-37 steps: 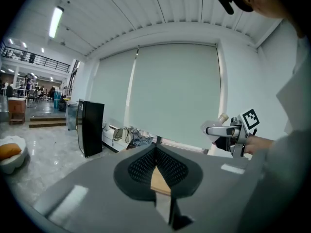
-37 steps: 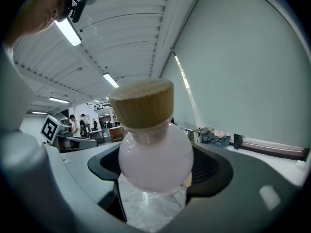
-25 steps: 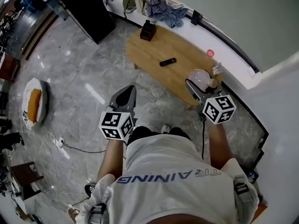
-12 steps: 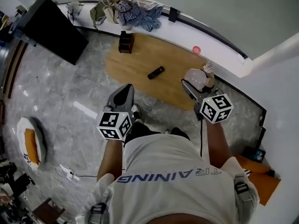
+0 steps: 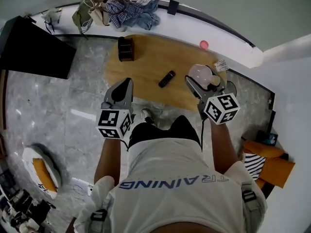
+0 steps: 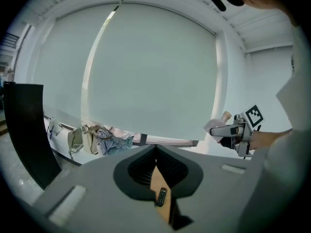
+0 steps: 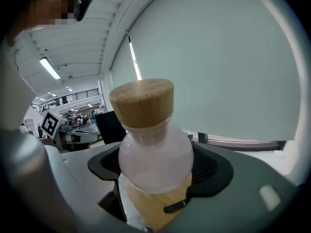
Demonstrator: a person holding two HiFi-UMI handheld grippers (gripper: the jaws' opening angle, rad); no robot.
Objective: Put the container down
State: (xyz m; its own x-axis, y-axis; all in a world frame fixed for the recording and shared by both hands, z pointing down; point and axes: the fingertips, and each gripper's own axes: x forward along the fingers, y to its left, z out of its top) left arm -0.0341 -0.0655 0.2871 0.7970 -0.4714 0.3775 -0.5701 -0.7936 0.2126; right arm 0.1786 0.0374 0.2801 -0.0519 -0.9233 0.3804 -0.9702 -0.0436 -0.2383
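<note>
Living room: coffee table (image 5: 146,57), remote (image 5: 166,78), strewn clothes (image 5: 129,8).

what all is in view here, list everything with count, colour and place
table: 1, light wood, on the grey floor beside the white sill
remote: 1, black, lying on the table
box: 1, dark, on the table's far left corner
container: 1, frosted pale with a wooden stopper, held at the table's right end
clothes and bags: 1 pile, blue check and olive, on the sill
round thing: 1, pink, small, on the sill
panel: 1, black, far left
cushion: 1, white and orange, on the floor lower left
left gripper: 1, grey, jaws together, empty, near the table's front edge
right gripper: 1, grey, closed on the container
</note>
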